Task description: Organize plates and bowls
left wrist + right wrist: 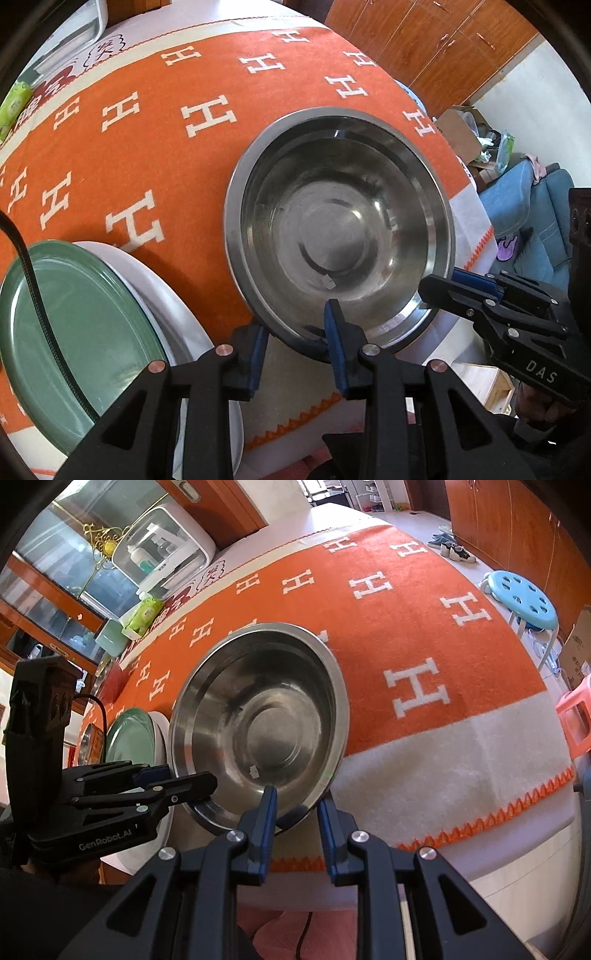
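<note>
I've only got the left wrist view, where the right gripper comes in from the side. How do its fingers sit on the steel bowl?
Observer: The right gripper straddles the steel bowl's near rim, with one finger inside and one outside.
Operator: My frame cuts off at the green plate. Is there anything past it?
Observer: Yes, a red item sits on the cloth beyond it. It's too small to name.
Operator: And off the table's far right side?
Observer: A light blue stool stands there.
</note>
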`<state>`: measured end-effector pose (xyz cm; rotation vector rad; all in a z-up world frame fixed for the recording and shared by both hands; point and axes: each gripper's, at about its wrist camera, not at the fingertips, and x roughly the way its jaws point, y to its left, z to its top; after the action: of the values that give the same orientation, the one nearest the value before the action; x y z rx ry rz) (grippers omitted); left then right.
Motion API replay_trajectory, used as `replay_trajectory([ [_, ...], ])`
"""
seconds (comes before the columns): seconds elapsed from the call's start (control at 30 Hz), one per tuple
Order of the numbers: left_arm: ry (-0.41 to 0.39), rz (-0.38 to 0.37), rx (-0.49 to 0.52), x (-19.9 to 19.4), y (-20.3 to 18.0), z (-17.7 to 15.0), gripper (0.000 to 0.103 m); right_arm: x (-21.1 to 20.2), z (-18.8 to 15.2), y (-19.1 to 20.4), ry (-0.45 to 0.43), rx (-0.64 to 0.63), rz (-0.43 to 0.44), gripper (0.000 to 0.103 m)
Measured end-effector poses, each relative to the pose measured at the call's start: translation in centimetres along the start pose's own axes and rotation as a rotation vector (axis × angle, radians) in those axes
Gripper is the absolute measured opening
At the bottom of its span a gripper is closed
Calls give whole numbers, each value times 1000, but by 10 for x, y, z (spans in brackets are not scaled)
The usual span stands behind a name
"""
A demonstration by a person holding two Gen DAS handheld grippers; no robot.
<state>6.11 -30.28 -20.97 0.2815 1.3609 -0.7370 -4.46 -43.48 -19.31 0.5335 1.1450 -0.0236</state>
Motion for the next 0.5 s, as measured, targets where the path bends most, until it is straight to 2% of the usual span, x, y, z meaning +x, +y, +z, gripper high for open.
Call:
replay_trajectory([
  [0.13, 5, 6, -2, 0, 1, 0, 29, -1, 0, 4, -4, -17, -5, 24],
  [0.5, -35, 42, 55, -23, -1, 6, 45, -6, 12, 11, -26, -59, -28, 27],
])
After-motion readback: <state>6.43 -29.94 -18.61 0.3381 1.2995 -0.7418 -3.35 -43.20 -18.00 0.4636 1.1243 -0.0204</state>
